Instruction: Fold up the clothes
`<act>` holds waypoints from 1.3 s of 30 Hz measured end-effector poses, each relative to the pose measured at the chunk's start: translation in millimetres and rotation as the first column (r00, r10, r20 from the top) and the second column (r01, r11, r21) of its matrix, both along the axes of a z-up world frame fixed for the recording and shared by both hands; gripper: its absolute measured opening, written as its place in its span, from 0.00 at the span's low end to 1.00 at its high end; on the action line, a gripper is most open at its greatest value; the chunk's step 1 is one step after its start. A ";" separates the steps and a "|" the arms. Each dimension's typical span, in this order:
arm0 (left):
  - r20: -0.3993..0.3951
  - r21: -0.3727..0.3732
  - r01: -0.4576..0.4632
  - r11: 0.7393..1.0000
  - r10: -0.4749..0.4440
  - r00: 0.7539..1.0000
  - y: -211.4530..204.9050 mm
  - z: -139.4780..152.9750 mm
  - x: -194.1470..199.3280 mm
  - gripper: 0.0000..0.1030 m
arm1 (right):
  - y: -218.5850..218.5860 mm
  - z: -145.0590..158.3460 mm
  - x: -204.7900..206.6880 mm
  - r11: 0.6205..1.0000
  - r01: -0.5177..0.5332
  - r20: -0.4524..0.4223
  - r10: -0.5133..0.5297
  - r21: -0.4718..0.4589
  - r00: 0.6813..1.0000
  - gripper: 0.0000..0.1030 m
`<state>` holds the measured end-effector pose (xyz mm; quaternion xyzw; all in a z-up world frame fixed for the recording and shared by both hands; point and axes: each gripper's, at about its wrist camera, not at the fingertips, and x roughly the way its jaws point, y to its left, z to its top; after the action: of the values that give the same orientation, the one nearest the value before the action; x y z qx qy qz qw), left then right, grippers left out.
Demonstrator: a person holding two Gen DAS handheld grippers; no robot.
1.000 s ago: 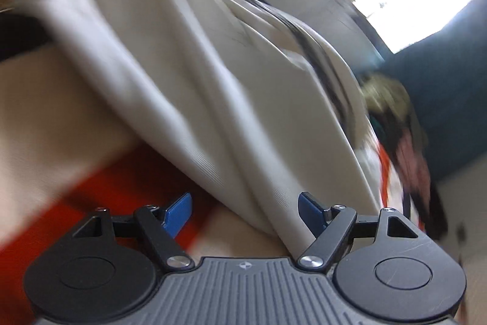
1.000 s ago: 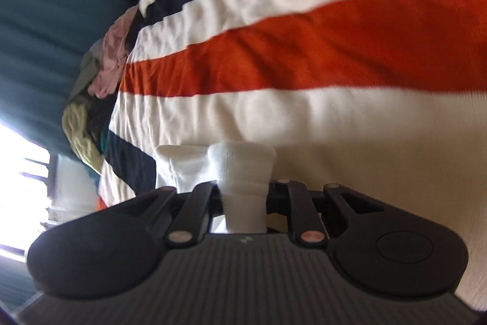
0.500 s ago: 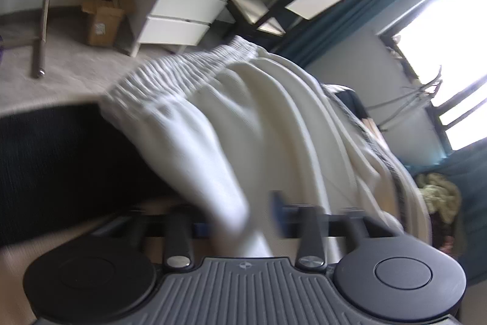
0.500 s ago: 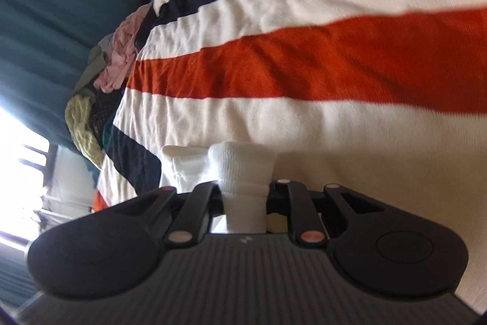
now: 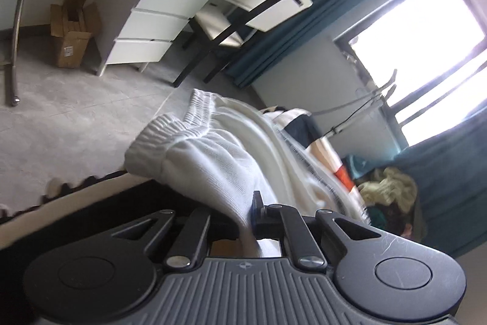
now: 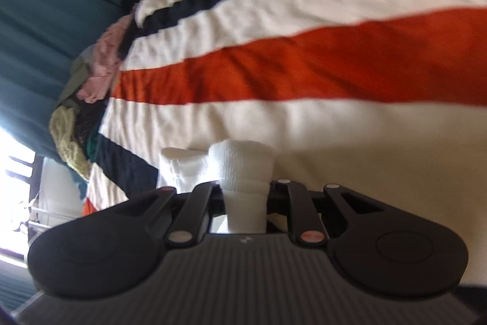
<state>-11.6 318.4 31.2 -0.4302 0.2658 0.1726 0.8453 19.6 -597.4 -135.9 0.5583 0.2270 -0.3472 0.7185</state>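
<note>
- Left tool [image 5: 248,221]: its jaws are clamped on a fold of the white knit garment [image 5: 213,160]; one blue pad shows against the cloth on the right, while the other is hidden behind it. The jaws have just closed on this fold.
- Right tool [image 6: 246,197]: its jaws are pressed together on a bunched white roll of the same kind of ribbed cloth [image 6: 243,169], which stands up between the fingers; a second white fold sits just to the left of it.
- In the left wrist view the garment runs from the tool up and away, its gathered elastic hem [image 5: 170,127] lifted clear, with a dark band of the bed's edge below it.
- Further along, the cloth trails down onto the striped bedspread [image 5: 322,148], where cream, navy and orange bands show.
- In the right wrist view the bedspread [image 6: 304,75] fills most of the frame behind the white roll, blurred, with a broad orange stripe and navy stripes beyond.
- A pile of other clothes [image 6: 91,81], pink, yellow and dark, lies at the bed's far edge against teal curtains [image 6: 39,35].
- Across the grey floor [image 5: 76,118] stand a white chest of drawers [image 5: 152,32], a cardboard box [image 5: 73,32] beside it and a chair [image 5: 225,35].
- A bright window [image 5: 420,51] lies furthest off.
</note>
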 end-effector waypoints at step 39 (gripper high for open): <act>-0.067 0.658 0.413 0.630 -0.497 0.865 -271.8 2.0 9.8 0.86 | 197.8 116.5 17.0 0.531 -0.384 -0.032 0.554 -0.755 0.832 0.86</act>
<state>-1.8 46.5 33.2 -0.0363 0.2369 0.0085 0.9708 36.6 -399.7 -19.4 0.1719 0.1321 -0.1394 0.9662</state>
